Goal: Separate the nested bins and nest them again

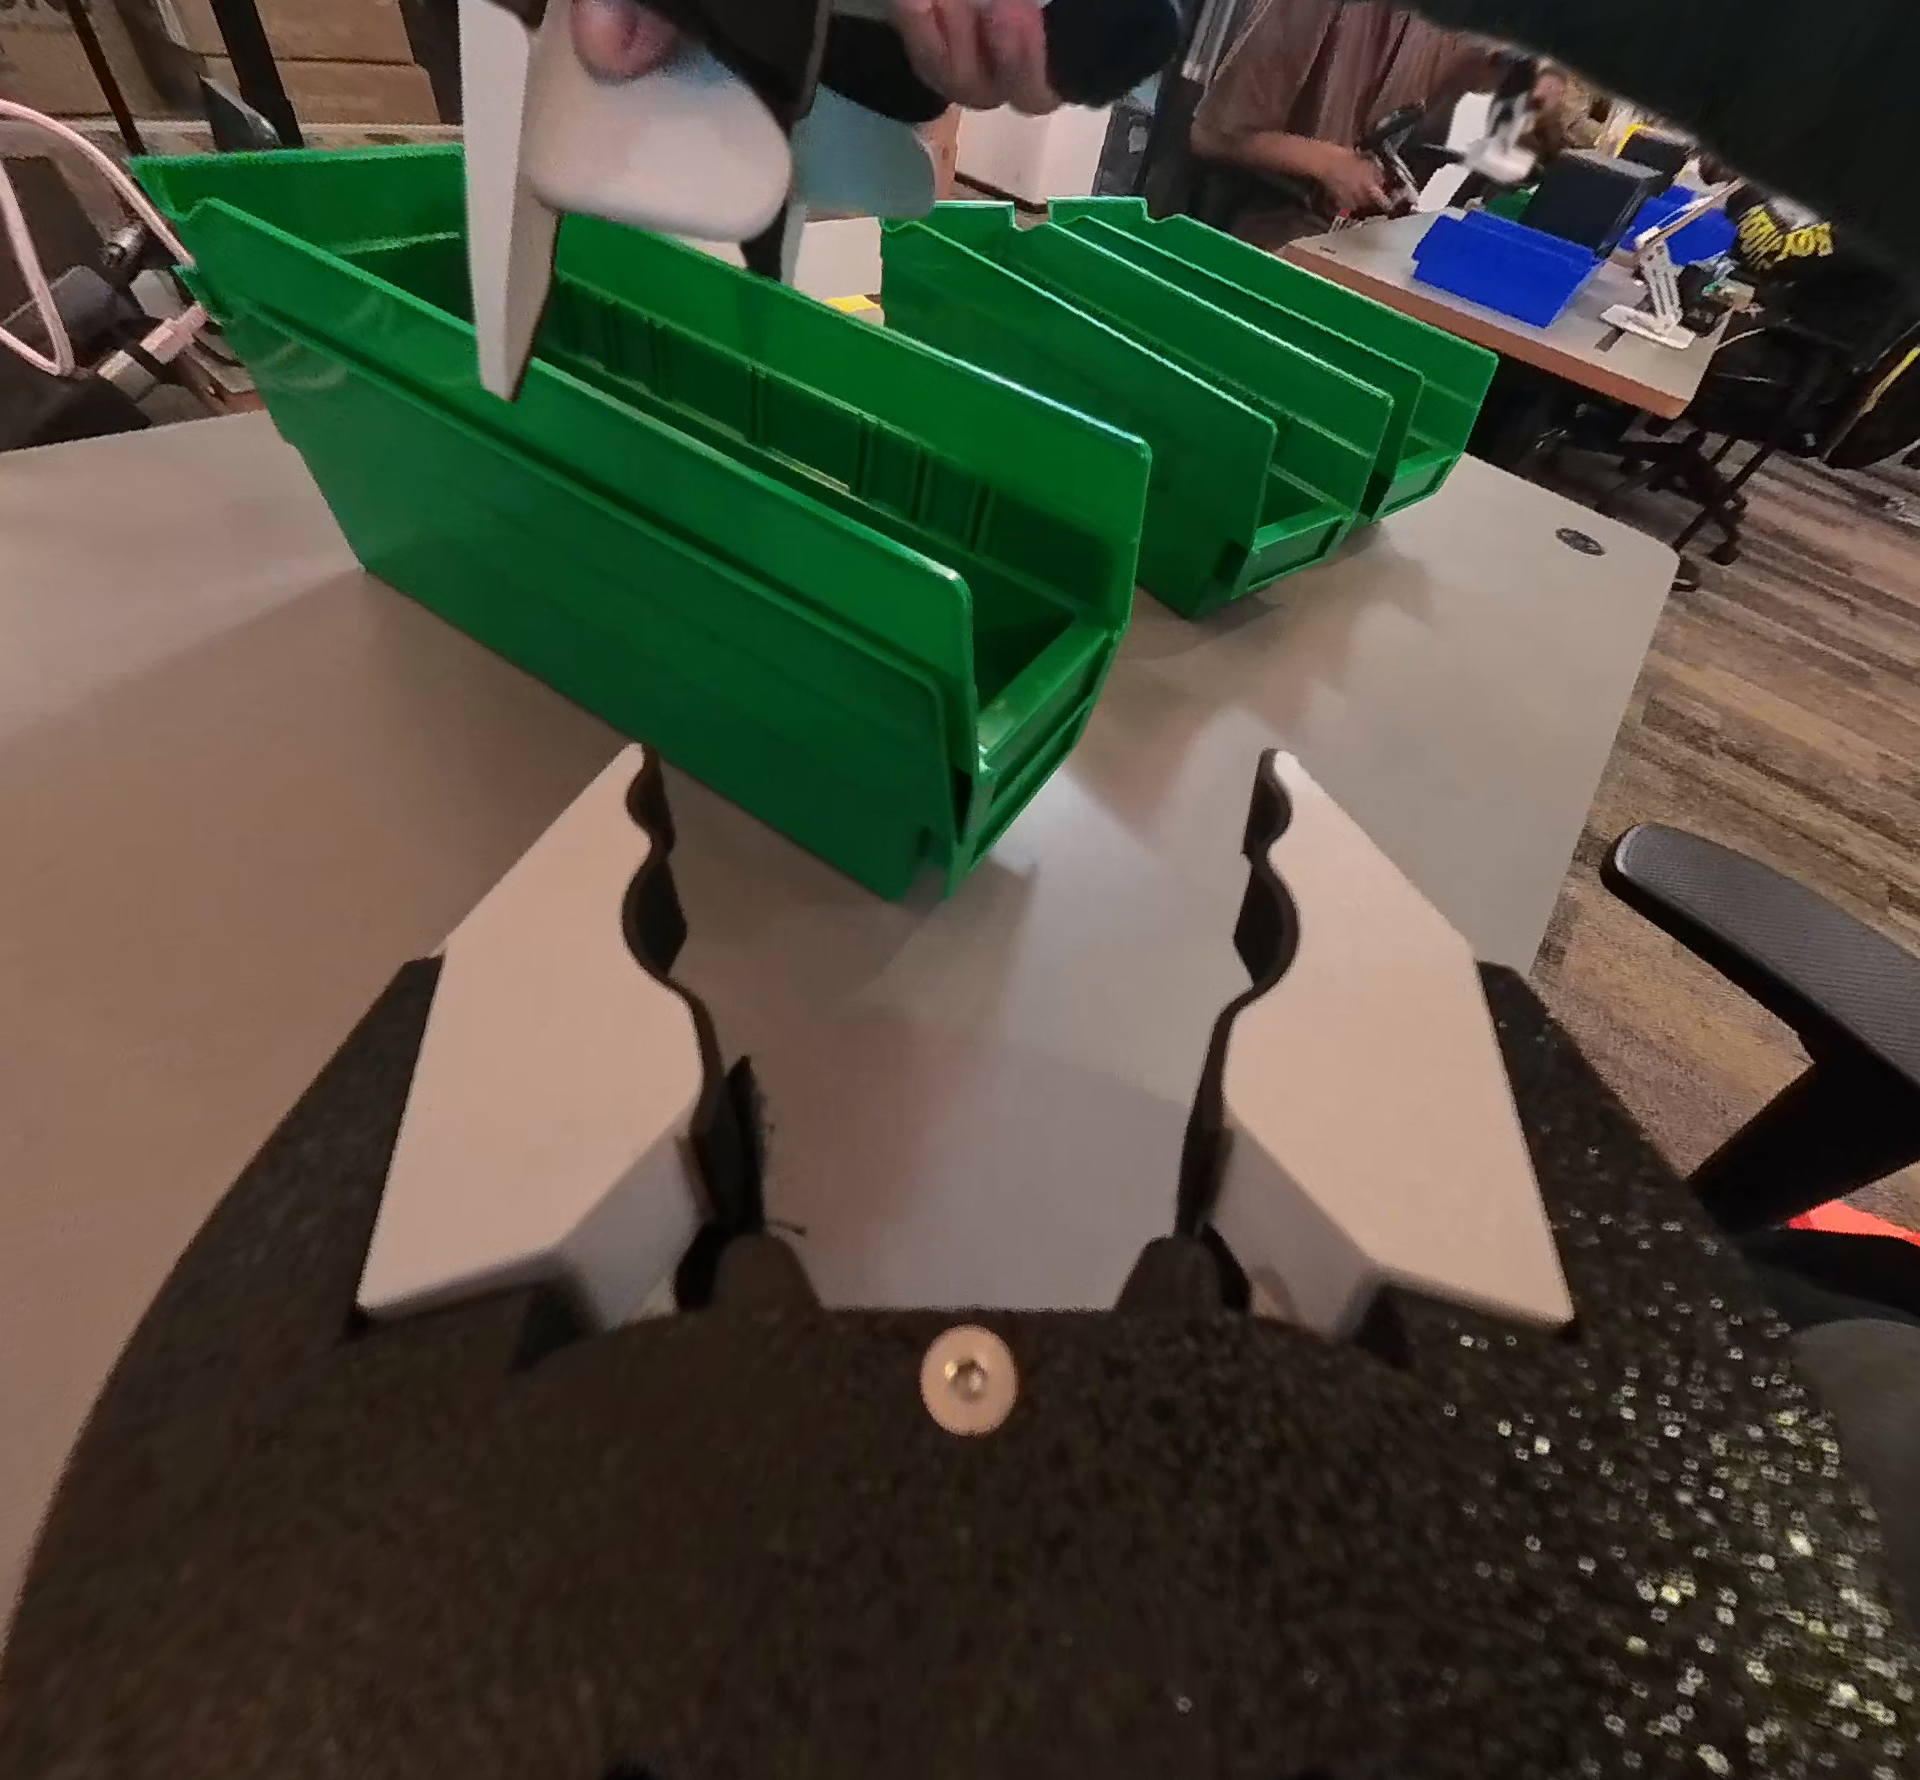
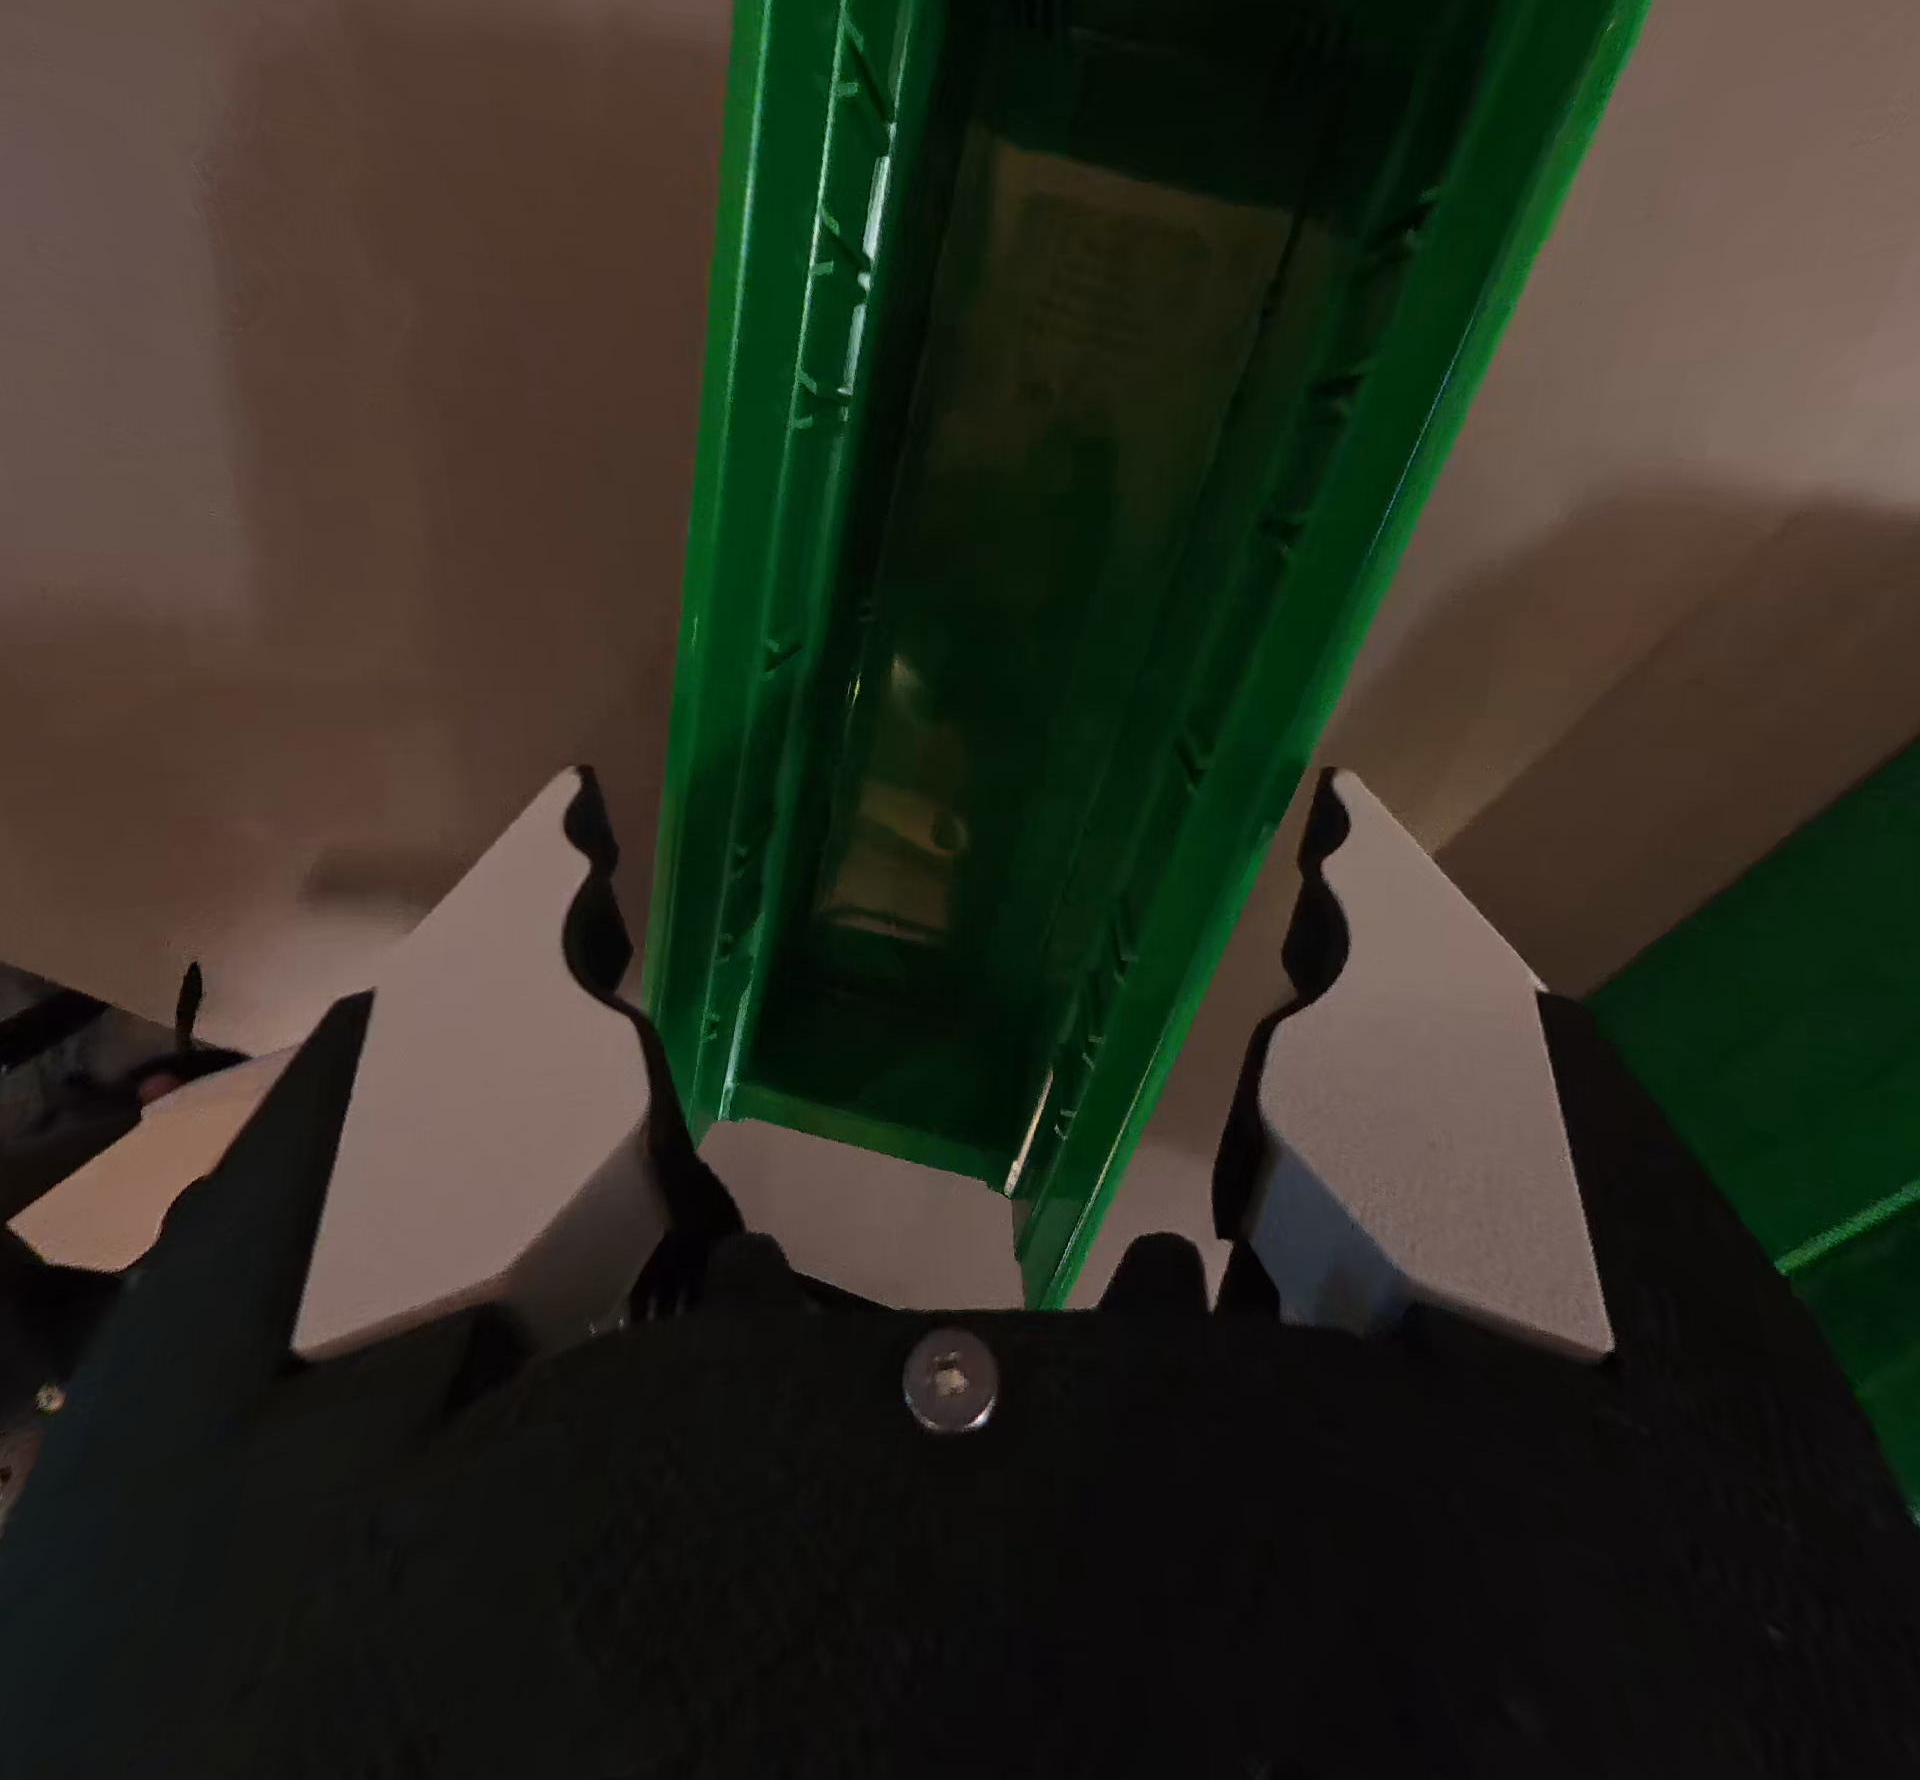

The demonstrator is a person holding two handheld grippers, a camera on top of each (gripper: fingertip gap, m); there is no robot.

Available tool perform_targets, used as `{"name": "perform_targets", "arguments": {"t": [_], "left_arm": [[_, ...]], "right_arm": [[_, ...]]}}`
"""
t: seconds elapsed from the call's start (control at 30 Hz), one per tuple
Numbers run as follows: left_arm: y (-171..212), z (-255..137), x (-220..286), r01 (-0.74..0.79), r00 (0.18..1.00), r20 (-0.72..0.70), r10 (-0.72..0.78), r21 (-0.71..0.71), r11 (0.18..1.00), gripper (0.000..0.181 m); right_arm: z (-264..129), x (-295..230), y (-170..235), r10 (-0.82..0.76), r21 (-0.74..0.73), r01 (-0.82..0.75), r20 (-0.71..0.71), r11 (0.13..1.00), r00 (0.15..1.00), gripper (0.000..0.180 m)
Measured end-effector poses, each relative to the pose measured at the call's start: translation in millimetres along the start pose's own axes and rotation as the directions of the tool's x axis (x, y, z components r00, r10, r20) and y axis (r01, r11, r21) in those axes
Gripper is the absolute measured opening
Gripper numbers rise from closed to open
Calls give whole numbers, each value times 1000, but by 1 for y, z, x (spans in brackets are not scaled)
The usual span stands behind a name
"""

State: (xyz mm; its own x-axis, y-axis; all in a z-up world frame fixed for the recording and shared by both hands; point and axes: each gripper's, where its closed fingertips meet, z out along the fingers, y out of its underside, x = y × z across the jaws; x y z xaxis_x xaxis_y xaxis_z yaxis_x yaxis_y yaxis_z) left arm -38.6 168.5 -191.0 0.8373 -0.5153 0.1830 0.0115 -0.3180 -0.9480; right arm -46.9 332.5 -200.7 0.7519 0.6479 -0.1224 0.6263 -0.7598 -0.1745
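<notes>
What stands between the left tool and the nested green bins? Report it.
Nothing visible. The left tool is open, and only bare table lies between it and the near end of the nested bins. The right tool is over their far end.

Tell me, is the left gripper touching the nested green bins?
Apart. The left wrist view shows the left gripper open, with bare grey table between its fingertips and the nested green bins.

My bins (image 1: 665,567) are plain bright green, standing on a pale grey table (image 1: 208,691). My left gripper (image 1: 961,899) has light grey fingers with black pads; blue bins (image 1: 1501,265) sit at two o'clock.
</notes>
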Motion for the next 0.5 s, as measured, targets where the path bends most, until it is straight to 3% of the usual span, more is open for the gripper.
{"name": "perform_targets", "arguments": {"t": [0.23, 0.33, 0.5], "left_arm": [[-1, 0, 2, 6, 1000, -11, -6, 2, 1000, 109], [-1, 0, 3, 4, 1000, -13, -4, 4, 1000, 109], [-1, -2, 0, 14, 1000, -14, -14, 7, 1000, 108]], "right_arm": [[4, 4, -2, 7, -14, -9, -86, 1000, 996, 116], [1, 2, -7, 17, 10, -17, -83, 1000, 996, 102], [-1, -5, -15, 48, 56, -46, -50, 997, 998, 96]]}}
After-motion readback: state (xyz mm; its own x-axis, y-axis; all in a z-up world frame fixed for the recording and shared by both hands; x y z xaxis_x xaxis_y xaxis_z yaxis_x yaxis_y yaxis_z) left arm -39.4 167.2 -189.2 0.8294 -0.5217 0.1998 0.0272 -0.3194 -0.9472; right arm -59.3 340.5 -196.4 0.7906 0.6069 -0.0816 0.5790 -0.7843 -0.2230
